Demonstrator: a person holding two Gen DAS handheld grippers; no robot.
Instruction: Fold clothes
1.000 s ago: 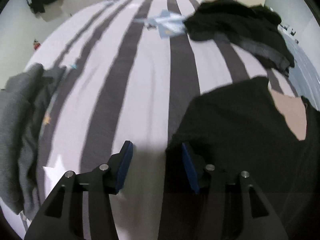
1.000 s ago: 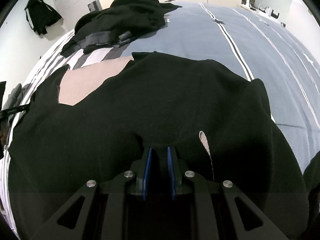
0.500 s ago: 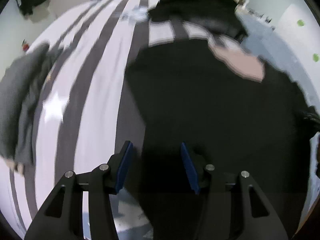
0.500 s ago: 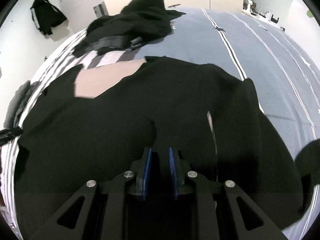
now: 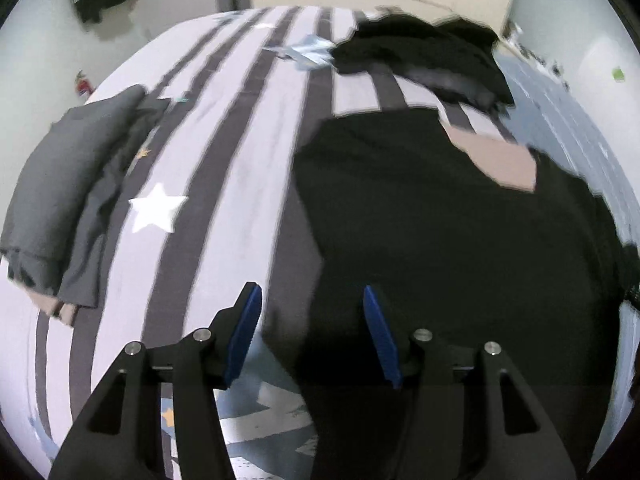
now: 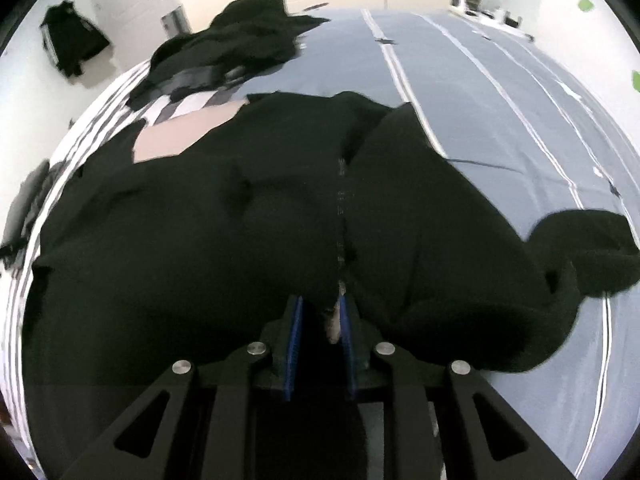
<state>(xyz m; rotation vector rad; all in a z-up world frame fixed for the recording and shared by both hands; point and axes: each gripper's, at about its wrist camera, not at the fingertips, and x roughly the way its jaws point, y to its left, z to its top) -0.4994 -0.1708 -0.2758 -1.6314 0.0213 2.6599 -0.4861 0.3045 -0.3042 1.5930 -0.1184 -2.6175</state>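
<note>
2 grippers work over a bed (image 5: 248, 152) with a cover striped in white and dark grey on one side and blue-grey with thin white lines on the other side (image 6: 500, 92). One large black fabric garment (image 6: 240, 232) lies spread on the bed, across the border of the 2 patterns, and a beige panel (image 6: 180, 136) shows at its far edge.

The right gripper (image 6: 320, 320) has its blue-padded fingers (image 6: 295, 332) close together, and they pinch a fold of the black garment near its vertical seam; a bit of pale lining shows between the pads. From this grip the cloth bunches up, and 1 rounded part of it (image 6: 580, 248) lies to the right on the blue-grey cover.

The left gripper (image 5: 312, 320) has its fingers (image 5: 244, 328) spread well apart. The left edge of the black garment (image 5: 440, 240) lies below them, but the pads do not press on it.

At the far end of the bed, 1 heap of black and dark grey clothes (image 5: 424, 56) lies beyond the garment. Folded grey clothes (image 5: 68, 184) lie at the left edge of the bed. One dark piece of clothing (image 6: 72, 44) hangs on the white wall near a door (image 6: 132, 4).
</note>
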